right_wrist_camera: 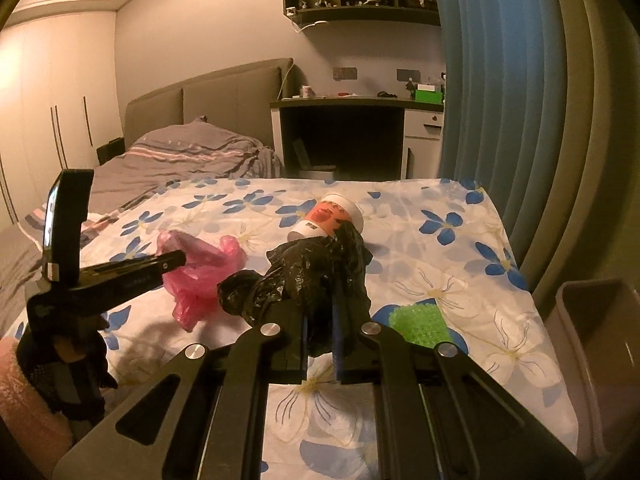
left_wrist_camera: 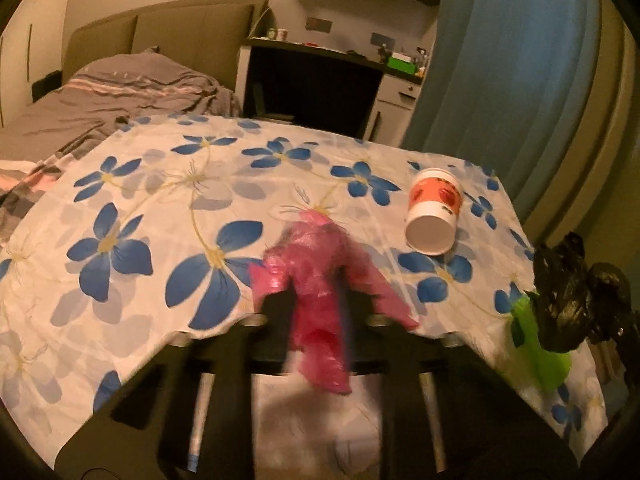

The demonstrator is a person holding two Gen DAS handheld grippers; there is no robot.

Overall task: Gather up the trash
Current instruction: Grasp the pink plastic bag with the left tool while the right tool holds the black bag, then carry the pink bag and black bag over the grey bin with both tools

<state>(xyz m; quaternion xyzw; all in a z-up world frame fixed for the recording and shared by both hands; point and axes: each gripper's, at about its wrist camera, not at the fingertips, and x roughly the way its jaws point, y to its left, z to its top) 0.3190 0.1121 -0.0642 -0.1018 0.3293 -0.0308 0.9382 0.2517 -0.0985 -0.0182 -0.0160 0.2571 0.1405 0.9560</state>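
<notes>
Clearly, the pink bag point(left_wrist_camera: 316, 276) is pinched between the left claw's point(left_wrist_camera: 320, 300) fingers, its crinkled, translucent plastic bunched ahead of the tips and trailing back between them, blurred in the left view. Seen from the right camera, that claw reaches in from the left, tilted slightly down, with the pink bag point(right_wrist_camera: 200, 272) hanging off its tip just above the cloth point(right_wrist_camera: 460, 288). The right claw point(right_wrist_camera: 320, 320) is clenched on a black bag point(right_wrist_camera: 316, 272), glossy and crumpled, which bulges forward over the fingertips and hides them. Just beyond the black bag lies a paper cup point(right_wrist_camera: 328, 218) on its side, white with a red-orange print, its lower edge covered by the bag. To the right of the right claw, close by, sits a bumpy green object point(right_wrist_camera: 418, 322), partly cut off by the claw's frame; what it is cannot be told. Everything rests on a white cloth with blue flowers. At the far right stands a grey bin point(right_wrist_camera: 600, 360), cropped by the frame edge.
</notes>
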